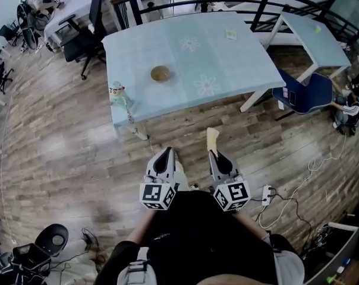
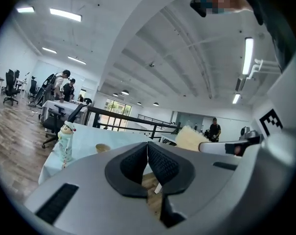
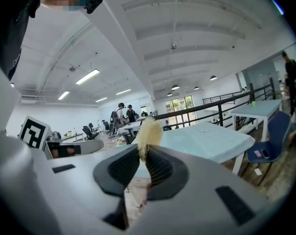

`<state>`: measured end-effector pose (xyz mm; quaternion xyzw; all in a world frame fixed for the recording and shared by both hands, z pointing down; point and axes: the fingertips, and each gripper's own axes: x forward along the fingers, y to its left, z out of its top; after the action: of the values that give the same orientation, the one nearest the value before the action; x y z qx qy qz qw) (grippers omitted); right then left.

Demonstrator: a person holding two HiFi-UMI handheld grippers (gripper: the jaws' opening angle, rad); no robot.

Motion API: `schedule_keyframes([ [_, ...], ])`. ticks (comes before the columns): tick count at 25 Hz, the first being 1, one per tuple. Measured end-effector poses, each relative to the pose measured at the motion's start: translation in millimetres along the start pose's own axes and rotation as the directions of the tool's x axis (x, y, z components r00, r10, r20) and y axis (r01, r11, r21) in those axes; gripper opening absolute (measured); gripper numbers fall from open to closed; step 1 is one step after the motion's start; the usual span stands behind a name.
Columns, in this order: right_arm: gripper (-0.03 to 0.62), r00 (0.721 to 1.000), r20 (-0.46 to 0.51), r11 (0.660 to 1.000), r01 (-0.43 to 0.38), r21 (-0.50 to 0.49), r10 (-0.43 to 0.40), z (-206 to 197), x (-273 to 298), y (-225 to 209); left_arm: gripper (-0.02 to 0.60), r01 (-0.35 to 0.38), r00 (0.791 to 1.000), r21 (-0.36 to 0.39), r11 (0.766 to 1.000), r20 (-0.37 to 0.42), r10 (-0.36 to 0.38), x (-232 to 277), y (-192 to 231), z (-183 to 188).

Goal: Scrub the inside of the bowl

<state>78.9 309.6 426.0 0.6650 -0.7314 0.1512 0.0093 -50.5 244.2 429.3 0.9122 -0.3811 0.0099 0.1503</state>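
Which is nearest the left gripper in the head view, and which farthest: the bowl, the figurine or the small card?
1. Figurine, near left corner of the table.
2. Bowl, middle.
3. Card, far right.

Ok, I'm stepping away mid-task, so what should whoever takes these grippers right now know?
Left gripper: shut, empty.
Right gripper: shut on the pale yellow sponge.
Bowl: on the light blue table, well ahead of both grippers, untouched.
Done: sponge in grip.
Left: walk up to the table, probably steady the bowl, scrub its inside.
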Motion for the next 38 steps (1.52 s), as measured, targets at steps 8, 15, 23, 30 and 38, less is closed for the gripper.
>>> schedule_keyframes([
  [8,0.043,0.998,-0.053,1.000,0.013,-0.021,-0.014,27,86,-11,0.014,-0.029,0.998,-0.079,0.996,0.051,0.033,84,63,37],
  [15,0.043,0.999,-0.049,0.998,0.005,-0.068,-0.009,63,178,-1,0.015,0.031,0.999,-0.047,0.998,0.044,-0.029,149,118,66],
  [23,0.043,0.999,-0.032,0.996,0.018,-0.093,-0.021,75,228,10,0.015,-0.013,0.997,-0.013,1.000,0.075,0.014,181,184,93],
  [30,0.043,0.997,-0.078,0.996,0.009,-0.094,-0.016,68,242,3,0.015,-0.032,0.999,-0.064,0.997,0.017,0.033,191,190,74],
  [38,0.043,0.991,-0.114,0.993,-0.085,-0.079,0.076,67,292,-11,0.015,-0.114,0.993,-0.093,0.989,-0.048,0.110,210,202,57],
])
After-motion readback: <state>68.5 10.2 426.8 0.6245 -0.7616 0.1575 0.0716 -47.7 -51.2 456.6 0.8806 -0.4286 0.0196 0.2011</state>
